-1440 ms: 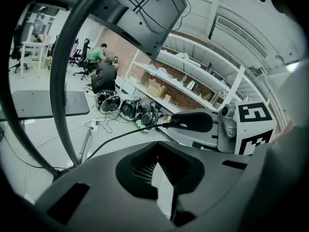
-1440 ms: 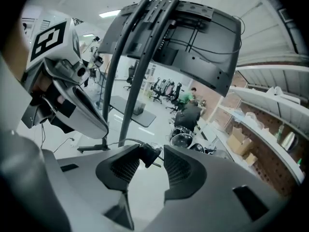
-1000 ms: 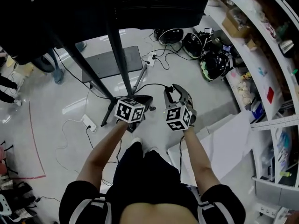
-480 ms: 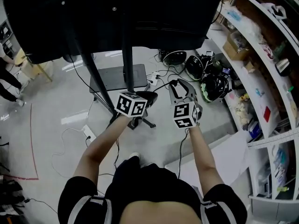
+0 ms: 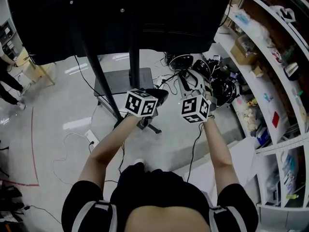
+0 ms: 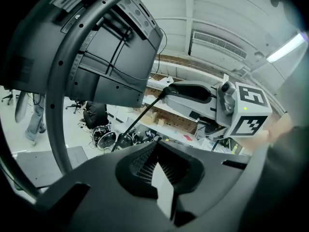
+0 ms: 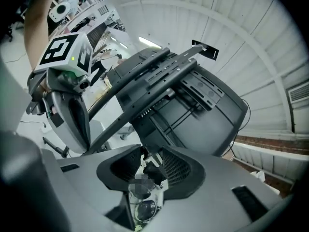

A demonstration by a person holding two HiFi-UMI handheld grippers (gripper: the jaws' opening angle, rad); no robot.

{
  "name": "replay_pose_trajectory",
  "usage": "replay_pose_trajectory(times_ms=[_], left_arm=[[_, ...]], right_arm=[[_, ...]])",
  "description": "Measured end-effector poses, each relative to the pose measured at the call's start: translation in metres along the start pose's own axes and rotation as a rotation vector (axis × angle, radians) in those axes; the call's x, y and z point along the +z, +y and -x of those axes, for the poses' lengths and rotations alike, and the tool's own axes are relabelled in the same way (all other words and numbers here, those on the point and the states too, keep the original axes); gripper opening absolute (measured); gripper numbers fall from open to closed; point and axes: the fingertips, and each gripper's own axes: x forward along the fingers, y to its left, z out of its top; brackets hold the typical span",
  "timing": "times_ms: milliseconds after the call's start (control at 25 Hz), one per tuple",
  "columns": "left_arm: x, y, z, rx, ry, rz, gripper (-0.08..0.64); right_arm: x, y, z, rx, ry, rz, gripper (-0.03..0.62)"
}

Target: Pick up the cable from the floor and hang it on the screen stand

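Person (image 5: 154, 197), lower centre of the head view: dark top, both arms stretched up-frame. Left tool (image 6: 157, 148): jaws drawn together at the tips; whether they nip anything cannot be told. Right tool (image 7: 150, 154), just to its right: jaws, lately closing a little, clamped on the cable (image 6: 137, 121) at their tips. Cable: thin, black, held up off the floor (image 5: 58, 105); one run slants down-left from the right tool, and slack trails down beside the right forearm (image 5: 215, 149). Screen stand (image 5: 134, 57): dark post and flat base, centre frame, beyond both tools; cable not yet on it. Screen (image 5: 120, 13): large, black, across the top. Shelves (image 5: 270, 81): cluttered, right edge.
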Motion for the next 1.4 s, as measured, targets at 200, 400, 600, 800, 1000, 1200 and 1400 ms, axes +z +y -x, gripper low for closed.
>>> replay_pose_trajectory(times_ms=[200,400,600,800,1000,1200,1400], left_arm=[[0.029,0.002,0.008,0.008,-0.033,-0.033,0.008],[0.070,0.010,0.022,0.024,-0.074,-0.067,0.008],[0.101,0.012,0.035,0.030,-0.101,-0.103,0.008],[0.133,0.012,0.044,0.019,-0.125,-0.139,0.008],[0.168,0.008,0.055,0.004,-0.144,-0.201,0.008],[0.199,0.009,0.070,-0.019,-0.159,-0.244,0.008],[0.233,0.013,0.087,-0.050,-0.173,-0.250,0.008]], right_arm=[[0.025,-0.027,-0.003,-0.038,-0.038,0.037,0.156],[0.058,-0.060,-0.008,-0.083,-0.084,0.046,0.156],[0.088,-0.093,-0.013,-0.120,-0.124,0.063,0.156],[0.113,-0.129,-0.021,-0.165,-0.147,0.083,0.156],[0.142,-0.163,-0.024,-0.214,-0.175,0.113,0.156],[0.177,-0.190,-0.031,-0.255,-0.204,0.139,0.156],[0.214,-0.223,-0.040,-0.307,-0.235,0.169,0.156]])
